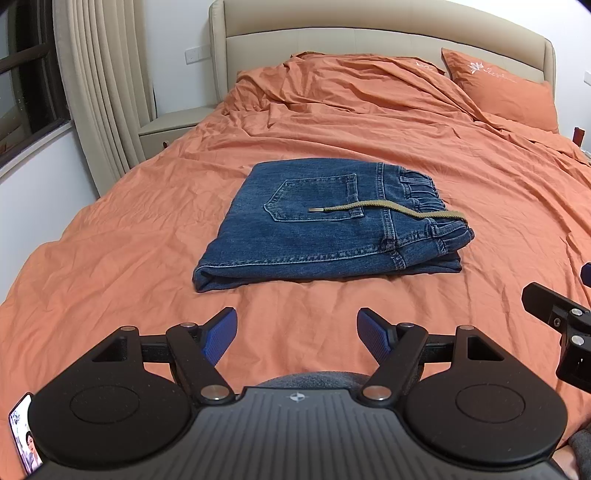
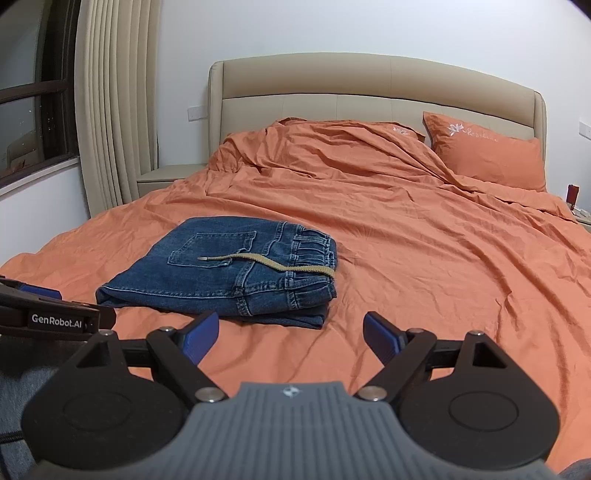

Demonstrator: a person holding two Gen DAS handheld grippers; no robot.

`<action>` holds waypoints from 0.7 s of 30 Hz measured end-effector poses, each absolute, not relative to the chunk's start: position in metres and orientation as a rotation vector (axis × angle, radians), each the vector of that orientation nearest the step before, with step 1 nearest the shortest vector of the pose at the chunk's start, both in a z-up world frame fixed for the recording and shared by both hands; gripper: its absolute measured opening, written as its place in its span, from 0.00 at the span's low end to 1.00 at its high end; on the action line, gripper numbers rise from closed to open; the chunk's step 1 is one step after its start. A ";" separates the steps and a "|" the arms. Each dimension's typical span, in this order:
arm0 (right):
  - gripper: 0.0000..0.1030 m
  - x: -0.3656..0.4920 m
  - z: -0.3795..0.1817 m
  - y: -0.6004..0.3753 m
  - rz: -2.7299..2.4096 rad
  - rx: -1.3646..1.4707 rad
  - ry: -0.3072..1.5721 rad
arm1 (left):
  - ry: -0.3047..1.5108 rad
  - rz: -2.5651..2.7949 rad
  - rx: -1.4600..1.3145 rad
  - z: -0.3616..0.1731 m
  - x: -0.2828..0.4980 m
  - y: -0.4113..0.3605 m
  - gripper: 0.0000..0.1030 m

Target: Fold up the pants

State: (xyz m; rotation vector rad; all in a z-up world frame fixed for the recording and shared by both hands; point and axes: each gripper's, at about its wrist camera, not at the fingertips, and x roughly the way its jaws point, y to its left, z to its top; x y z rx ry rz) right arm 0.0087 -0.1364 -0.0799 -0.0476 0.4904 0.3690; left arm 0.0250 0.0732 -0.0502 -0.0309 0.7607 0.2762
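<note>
Blue denim pants [image 1: 325, 225] lie folded in a flat rectangle on the orange bed, back pocket up, waistband to the right. A tan drawstring [image 1: 388, 210] trails across the top. They also show in the right wrist view [image 2: 229, 273]. My left gripper [image 1: 297, 336] is open and empty, held back from the near edge of the pants. My right gripper [image 2: 290, 338] is open and empty, near the pants' near right corner. Part of the right gripper shows at the edge of the left wrist view [image 1: 561, 325].
The orange sheet [image 1: 369, 129] is wrinkled, with a bunched duvet and a pillow [image 1: 498, 92] near the beige headboard [image 1: 369, 33]. A nightstand [image 1: 173, 125], curtain and window stand at the left. A phone [image 1: 22, 439] shows at the lower left.
</note>
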 end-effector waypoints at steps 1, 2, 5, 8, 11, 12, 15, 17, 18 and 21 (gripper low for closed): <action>0.79 0.008 -0.080 -0.136 0.371 -0.046 0.491 | 0.760 0.277 -0.031 -0.050 0.025 0.073 0.84; 0.79 0.008 -0.080 -0.136 0.372 -0.046 0.492 | 0.760 0.277 -0.031 -0.050 0.025 0.073 0.84; 0.79 0.008 -0.079 -0.137 0.373 -0.043 0.494 | 0.760 0.277 -0.032 -0.050 0.025 0.073 0.84; 0.79 0.008 -0.080 -0.137 0.372 -0.043 0.500 | 0.759 0.277 -0.033 -0.050 0.024 0.072 0.84; 0.79 0.009 -0.081 -0.138 0.370 -0.039 0.511 | 0.759 0.277 -0.029 -0.050 0.024 0.072 0.84; 0.79 0.008 -0.081 -0.138 0.369 -0.038 0.514 | 0.760 0.277 -0.030 -0.050 0.024 0.072 0.84; 0.79 0.008 -0.082 -0.137 0.370 -0.037 0.519 | 0.759 0.277 -0.033 -0.050 0.024 0.072 0.84; 0.79 0.008 -0.082 -0.138 0.371 -0.037 0.519 | 0.759 0.276 -0.032 -0.050 0.024 0.072 0.84; 0.79 0.008 -0.082 -0.138 0.371 -0.037 0.519 | 0.758 0.275 -0.031 -0.050 0.024 0.071 0.84; 0.79 0.008 -0.082 -0.138 0.371 -0.036 0.520 | 0.758 0.273 -0.022 -0.049 0.024 0.070 0.84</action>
